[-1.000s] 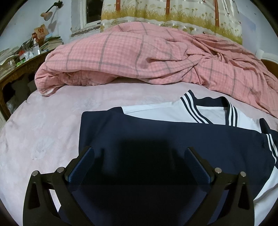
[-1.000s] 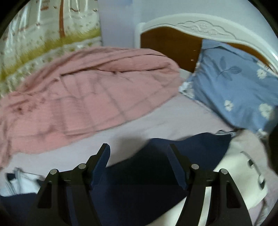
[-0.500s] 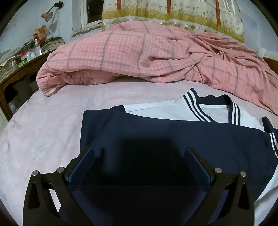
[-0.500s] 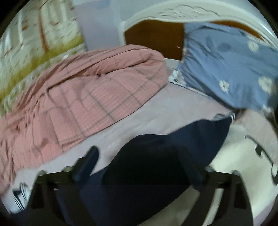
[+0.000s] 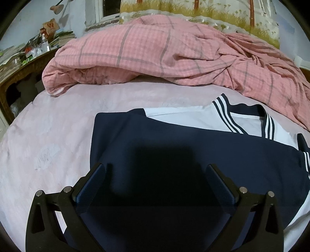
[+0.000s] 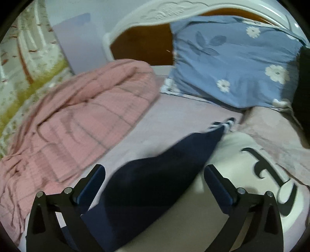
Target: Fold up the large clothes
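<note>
A navy and white sailor-style garment lies on the pink bed sheet, its navy part folded over the white top with the striped collar behind. My left gripper is open and empty, just above the navy cloth near its left edge. In the right wrist view the navy part tapers to a striped cuff and lies over white cloth with black marks. My right gripper is open and empty above it.
A crumpled pink checked duvet fills the back of the bed and shows in the right wrist view. A blue flowered pillow leans on the white headboard. A cluttered wooden desk stands at the left.
The right gripper has swung right, toward the pillow and the garment's cuffed end; its view is blurred by motion. The left gripper has drifted slightly. Both stay open.
</note>
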`<state>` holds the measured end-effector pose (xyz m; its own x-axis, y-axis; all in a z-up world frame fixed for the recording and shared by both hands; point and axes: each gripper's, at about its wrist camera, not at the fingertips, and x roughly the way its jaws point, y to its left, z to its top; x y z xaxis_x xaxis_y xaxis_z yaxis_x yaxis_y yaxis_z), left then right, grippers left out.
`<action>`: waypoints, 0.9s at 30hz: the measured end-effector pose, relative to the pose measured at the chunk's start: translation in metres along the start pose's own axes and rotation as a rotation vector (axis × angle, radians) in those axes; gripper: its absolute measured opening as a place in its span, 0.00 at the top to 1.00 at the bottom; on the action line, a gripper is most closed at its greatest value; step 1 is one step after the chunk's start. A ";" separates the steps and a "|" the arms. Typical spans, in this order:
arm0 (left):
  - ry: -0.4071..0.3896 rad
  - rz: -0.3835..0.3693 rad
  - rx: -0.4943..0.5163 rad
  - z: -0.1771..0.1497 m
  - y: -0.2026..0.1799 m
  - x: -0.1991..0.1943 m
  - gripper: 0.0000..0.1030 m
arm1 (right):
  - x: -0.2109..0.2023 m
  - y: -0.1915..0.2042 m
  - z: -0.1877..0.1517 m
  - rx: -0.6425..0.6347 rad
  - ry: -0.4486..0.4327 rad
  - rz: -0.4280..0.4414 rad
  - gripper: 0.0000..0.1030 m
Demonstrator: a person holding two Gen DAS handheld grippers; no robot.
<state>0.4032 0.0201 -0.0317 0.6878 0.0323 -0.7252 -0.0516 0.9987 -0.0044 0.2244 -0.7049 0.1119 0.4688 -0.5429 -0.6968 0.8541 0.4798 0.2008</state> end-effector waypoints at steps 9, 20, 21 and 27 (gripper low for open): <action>-0.009 0.005 0.016 -0.001 -0.002 -0.002 0.01 | 0.036 -0.001 0.008 -0.030 0.096 -0.030 0.71; -0.054 0.002 0.025 0.003 -0.006 -0.014 0.13 | -0.046 0.100 -0.028 -0.383 -0.237 0.051 0.94; -0.070 0.004 0.025 0.004 -0.006 -0.020 0.13 | -0.059 0.112 -0.033 -0.393 -0.253 0.084 0.94; -0.189 -0.057 -0.011 0.017 -0.001 -0.075 0.13 | -0.148 0.204 -0.112 -0.497 -0.310 0.328 0.94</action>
<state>0.3643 0.0169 0.0347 0.8137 -0.0165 -0.5810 -0.0155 0.9986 -0.0501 0.3044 -0.4497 0.1788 0.7927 -0.4519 -0.4092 0.4857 0.8738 -0.0240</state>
